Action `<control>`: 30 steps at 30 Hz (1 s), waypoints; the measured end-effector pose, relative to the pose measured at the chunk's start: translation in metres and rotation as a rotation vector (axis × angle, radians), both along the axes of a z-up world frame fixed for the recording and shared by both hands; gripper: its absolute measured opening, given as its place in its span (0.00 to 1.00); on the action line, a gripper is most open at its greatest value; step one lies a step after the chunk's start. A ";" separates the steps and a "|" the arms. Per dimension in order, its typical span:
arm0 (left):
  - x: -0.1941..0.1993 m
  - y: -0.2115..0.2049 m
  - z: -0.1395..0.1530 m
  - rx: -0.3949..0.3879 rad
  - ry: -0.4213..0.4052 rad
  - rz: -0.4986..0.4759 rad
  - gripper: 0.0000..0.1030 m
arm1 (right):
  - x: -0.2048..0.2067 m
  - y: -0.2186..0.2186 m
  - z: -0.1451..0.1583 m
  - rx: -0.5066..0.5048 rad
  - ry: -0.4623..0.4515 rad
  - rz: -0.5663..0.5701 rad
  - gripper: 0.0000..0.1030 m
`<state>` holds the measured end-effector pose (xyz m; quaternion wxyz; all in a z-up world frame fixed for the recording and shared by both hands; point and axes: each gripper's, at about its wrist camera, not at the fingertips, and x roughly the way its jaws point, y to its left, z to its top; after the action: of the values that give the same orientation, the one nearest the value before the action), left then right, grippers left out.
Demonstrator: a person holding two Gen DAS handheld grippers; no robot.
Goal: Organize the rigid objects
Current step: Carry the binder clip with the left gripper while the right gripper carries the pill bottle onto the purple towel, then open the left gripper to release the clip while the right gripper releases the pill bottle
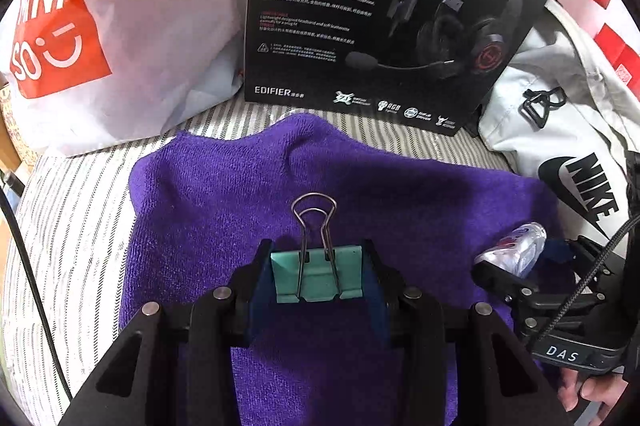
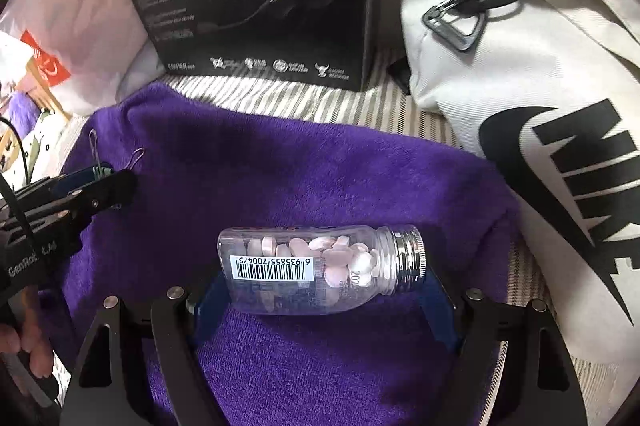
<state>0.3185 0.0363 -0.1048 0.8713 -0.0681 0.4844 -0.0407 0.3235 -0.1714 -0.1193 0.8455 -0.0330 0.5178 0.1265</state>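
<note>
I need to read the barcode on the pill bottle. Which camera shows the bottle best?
The right wrist view: the pill bottle lies sideways between the right gripper fingers, barcode facing up. The left wrist view shows only part of it.

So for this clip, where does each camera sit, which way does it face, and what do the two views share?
Left wrist: rides the left gripper, looking forward along its fingers at a green binder clip held between them, above a purple towel; the right gripper and some fingers show at right.
Right wrist: rides the right gripper, looking at a clear pill bottle lying crosswise between its fingers; the left gripper shows at left.
Shared: towel, headset box, white bag, both grippers.
</note>
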 end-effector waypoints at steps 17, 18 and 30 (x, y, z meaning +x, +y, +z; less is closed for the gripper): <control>-0.013 -0.017 -0.011 0.176 0.067 -0.014 0.70 | -0.002 0.006 -0.002 -0.054 0.051 0.060 0.82; -0.017 -0.014 -0.010 0.166 0.067 -0.005 0.70 | -0.006 0.003 -0.001 -0.052 0.053 0.059 0.82; -0.117 0.013 0.040 0.058 -0.042 0.035 0.69 | -0.105 -0.042 0.049 0.055 -0.041 -0.051 0.82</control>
<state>0.2013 0.0492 -0.0644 0.8835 -0.0505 0.4656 -0.0130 0.2183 -0.2132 -0.0701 0.8594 0.0007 0.4974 0.1183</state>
